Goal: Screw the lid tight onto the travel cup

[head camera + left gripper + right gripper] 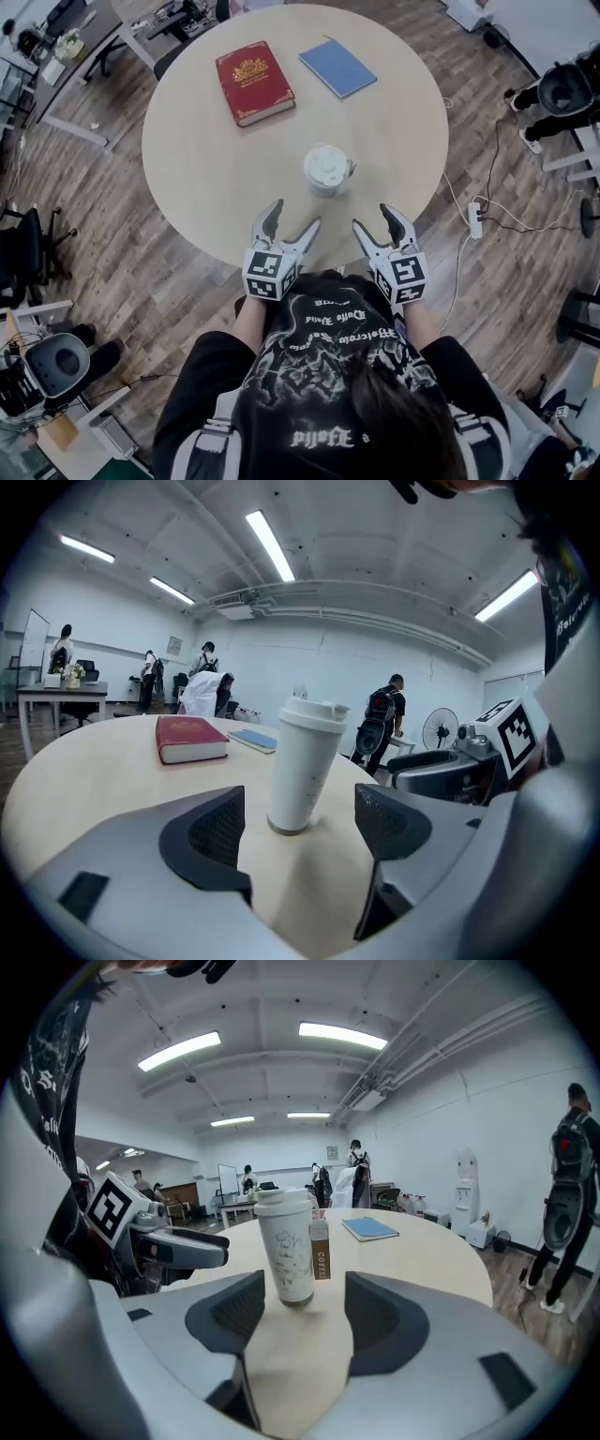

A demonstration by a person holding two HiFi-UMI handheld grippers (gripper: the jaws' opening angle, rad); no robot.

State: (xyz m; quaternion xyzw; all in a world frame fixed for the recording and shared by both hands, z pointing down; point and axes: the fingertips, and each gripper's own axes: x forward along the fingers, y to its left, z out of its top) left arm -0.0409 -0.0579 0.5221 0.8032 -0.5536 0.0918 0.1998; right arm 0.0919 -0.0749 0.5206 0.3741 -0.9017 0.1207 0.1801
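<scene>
— Grippers, how do they stand?
— Left gripper [293, 216] wide, empty; right gripper [373, 217] half open, empty too.
— And the cup [327, 172]?
— Upright on the table [206, 159], just beyond both, between them, lid [313, 712] on.

Travel cup [327, 170] on table [202, 178], thick book [254, 82] and thin book [337, 67] behind it

Head view: above the person, facing steeply down, whole round desk [187, 178] in frame. View on the left claw [293, 217]: low, near desk level, looking across it, close to the travel cup [300, 761]. View on the right claw [374, 218]: likewise, from the other side. All three share the cup and the blue notebook [337, 67].
</scene>
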